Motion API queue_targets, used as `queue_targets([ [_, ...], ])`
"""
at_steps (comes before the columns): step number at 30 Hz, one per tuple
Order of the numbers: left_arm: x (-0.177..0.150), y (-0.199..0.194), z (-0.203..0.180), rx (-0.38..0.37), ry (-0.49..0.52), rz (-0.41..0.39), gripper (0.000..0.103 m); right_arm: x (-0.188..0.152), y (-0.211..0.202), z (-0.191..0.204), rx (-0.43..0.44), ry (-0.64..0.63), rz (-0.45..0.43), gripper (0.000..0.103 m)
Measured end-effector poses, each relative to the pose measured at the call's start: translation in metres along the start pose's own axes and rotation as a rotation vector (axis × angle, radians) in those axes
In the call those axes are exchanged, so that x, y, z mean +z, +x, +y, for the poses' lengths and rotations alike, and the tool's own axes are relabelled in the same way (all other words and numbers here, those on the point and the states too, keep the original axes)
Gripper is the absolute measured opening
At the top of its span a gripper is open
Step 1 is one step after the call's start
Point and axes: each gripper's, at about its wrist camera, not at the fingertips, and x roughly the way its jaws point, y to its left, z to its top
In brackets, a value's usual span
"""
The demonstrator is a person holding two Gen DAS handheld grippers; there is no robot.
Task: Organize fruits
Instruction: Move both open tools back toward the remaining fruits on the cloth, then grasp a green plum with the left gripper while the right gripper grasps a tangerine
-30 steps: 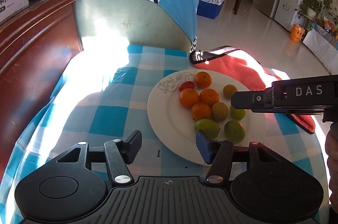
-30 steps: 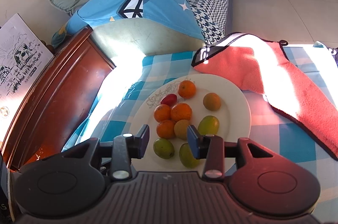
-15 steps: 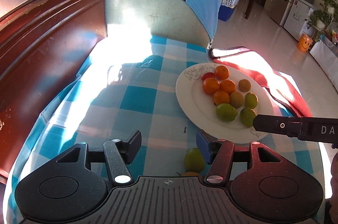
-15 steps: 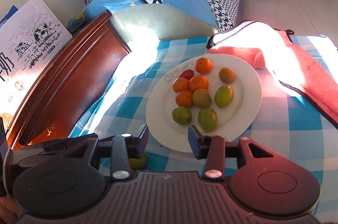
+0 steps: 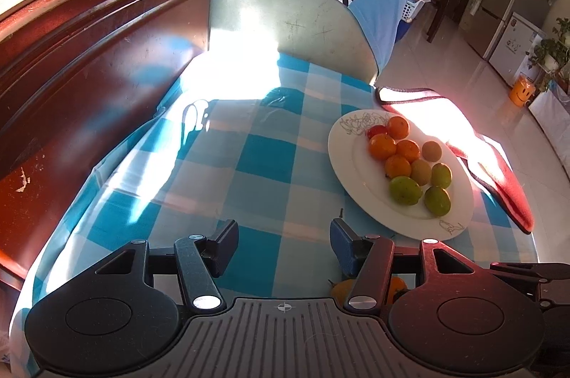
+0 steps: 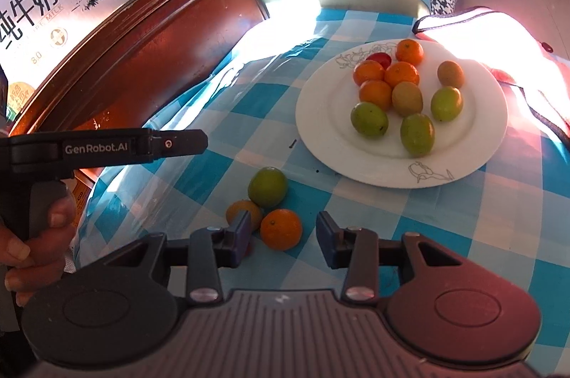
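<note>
Left wrist: our left tongs (image 5: 283,244) hang spread and empty over the blue-checked desk (image 5: 263,160), beside the round white plate (image 5: 342,160).

Right wrist: our right tongs (image 6: 281,237) gape around the loose orange mandarin (image 6: 281,229), untouched; closing off-centre could roll it into the green fruit (image 6: 267,186)

Wide bare stretch of checked tablecloth (image 5: 263,160) runs down the table's middle, w/ nothing on it betw. the wooden headboard (image 5: 99,57) along one edge and the white plate (image 6: 488,143) toward the opposite edge. Three loose fruits (image 6: 268,187) sit clustered near the table's near edge, just beside the plate rim. Red cloth (image 5: 498,178) lies behind the plate, and the padded chair back (image 5: 285,18) closes the far edge.
</note>
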Motion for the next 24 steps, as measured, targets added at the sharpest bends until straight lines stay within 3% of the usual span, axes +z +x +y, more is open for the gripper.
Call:
queue_targets([
  [9,-0.003,0.01,-0.014,-0.048,0.038,0.039,0.055,-0.006,0.015,0.007,-0.037,-0.057,0.035,0.038],
  [13,-0.004,0.015,-0.019,-0.056,0.054,0.055,0.055,-0.007,0.018,0.01,-0.041,-0.079,0.032,0.029],
  [24,-0.011,0.033,-0.038,-0.071,0.118,0.1,0.055,-0.008,0.001,0.002,-0.065,-0.049,0.022,0.028],
])
